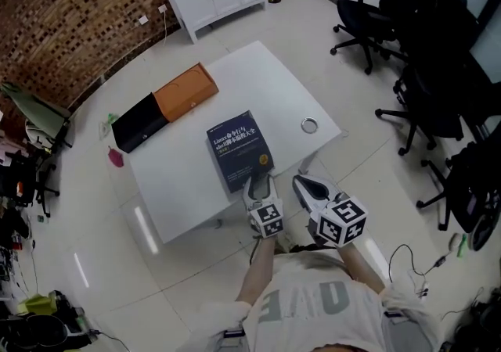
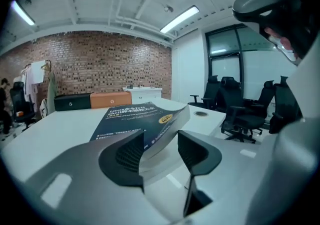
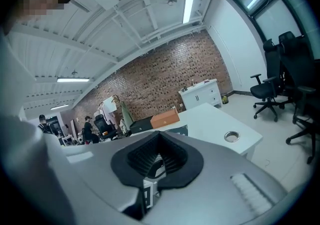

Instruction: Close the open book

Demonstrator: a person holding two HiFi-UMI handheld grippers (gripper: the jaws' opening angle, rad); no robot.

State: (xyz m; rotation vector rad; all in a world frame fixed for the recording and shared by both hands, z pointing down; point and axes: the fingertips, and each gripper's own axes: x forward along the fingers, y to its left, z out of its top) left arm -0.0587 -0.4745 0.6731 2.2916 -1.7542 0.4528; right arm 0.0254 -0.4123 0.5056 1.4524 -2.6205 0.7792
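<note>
- Only the left gripper view shows the left gripper (image 2: pixel 161 143) with jaws apart and the closed book's (image 2: pixel 137 116) corner between them.
- The right gripper's (image 3: pixel 159 138) jaws meet, empty, and hide most of the book.

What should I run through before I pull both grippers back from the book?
1. Book closed, blue cover up: ok.
2. Book's near corner resting on the white table: cannot tell, the left gripper hides it.
3. Left gripper open, fingers not clamping the book: ok.
4. Right gripper shut, nothing held: ok.
5. Orange-and-black box apart from the book: ok.
</note>
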